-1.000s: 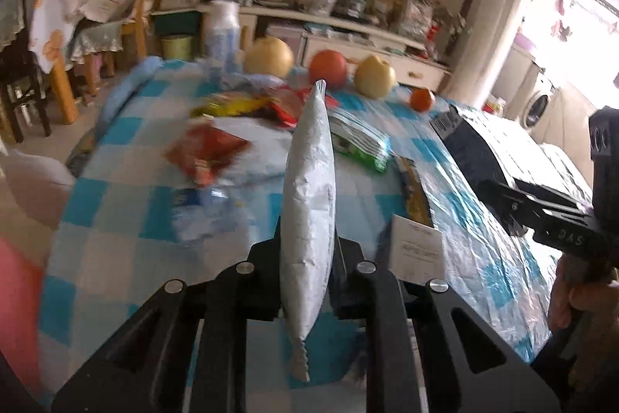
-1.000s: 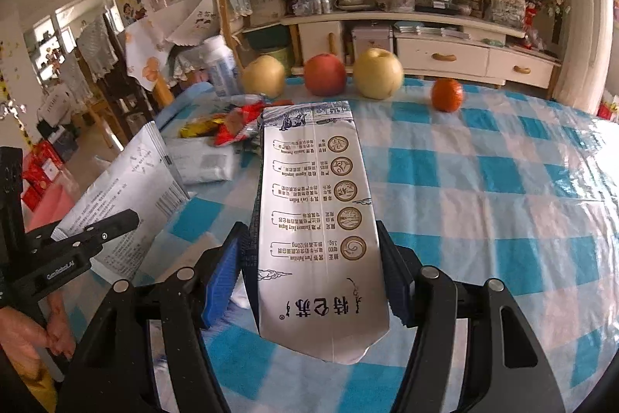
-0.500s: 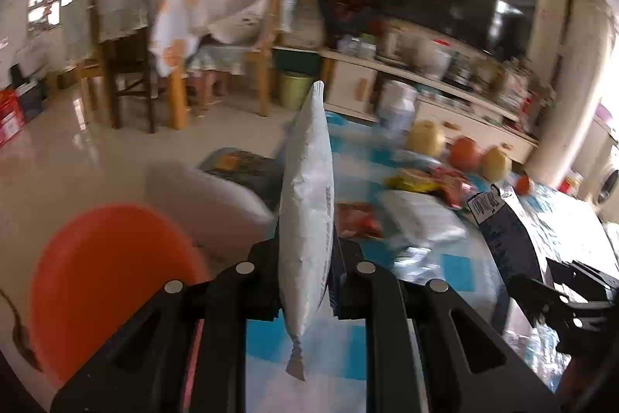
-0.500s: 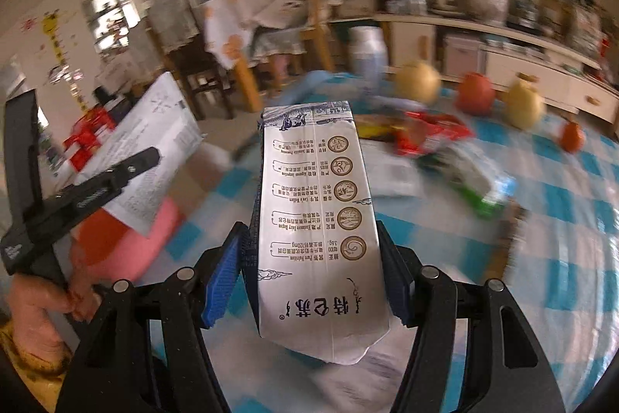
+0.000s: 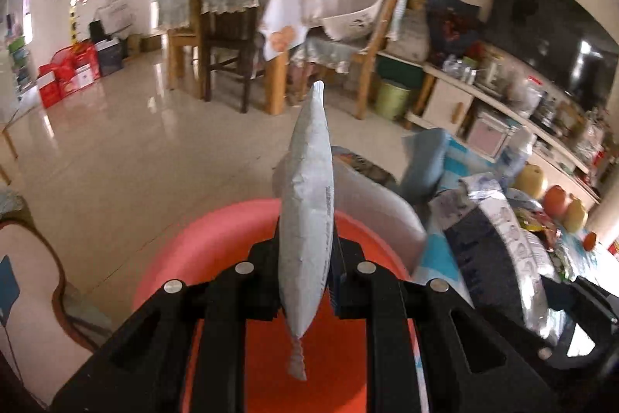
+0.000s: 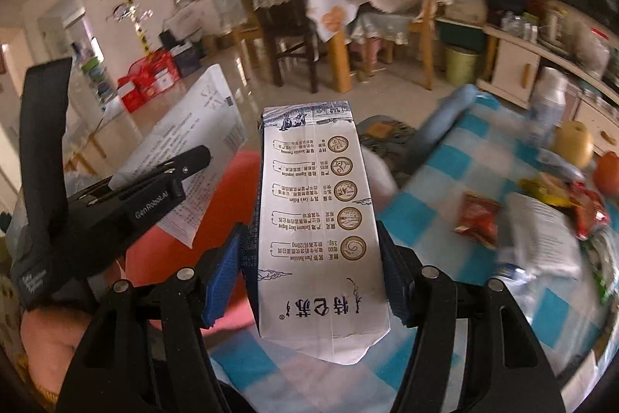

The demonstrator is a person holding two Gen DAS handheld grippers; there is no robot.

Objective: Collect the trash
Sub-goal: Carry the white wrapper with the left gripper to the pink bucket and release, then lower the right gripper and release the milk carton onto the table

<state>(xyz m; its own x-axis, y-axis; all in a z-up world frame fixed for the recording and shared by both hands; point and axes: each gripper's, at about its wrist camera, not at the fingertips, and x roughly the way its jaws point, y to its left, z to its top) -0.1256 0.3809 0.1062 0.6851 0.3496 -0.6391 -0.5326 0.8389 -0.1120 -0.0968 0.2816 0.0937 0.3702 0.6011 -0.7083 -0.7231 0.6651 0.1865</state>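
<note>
so, left view: left gripper [image 5: 305, 281] is clenched on a thin grey bag [image 5: 307, 219], edge-on, right above the red bin [image 5: 232, 231]. bag sticks up tall, so if it's let go w/ the jaws off to one side it could tip & land on the floor [image 5: 116, 157] next to the bin.

right view: right gripper [image 6: 309, 281] squeezes a flat milk box [image 6: 317, 219], over the table [image 6: 445, 180] edge, bin [image 6: 228, 180] just beside. box is wide & light; dropped too soon it may hit the rim or slide off the table. left gripper [image 6: 154, 196] is close, they could bump.
</note>
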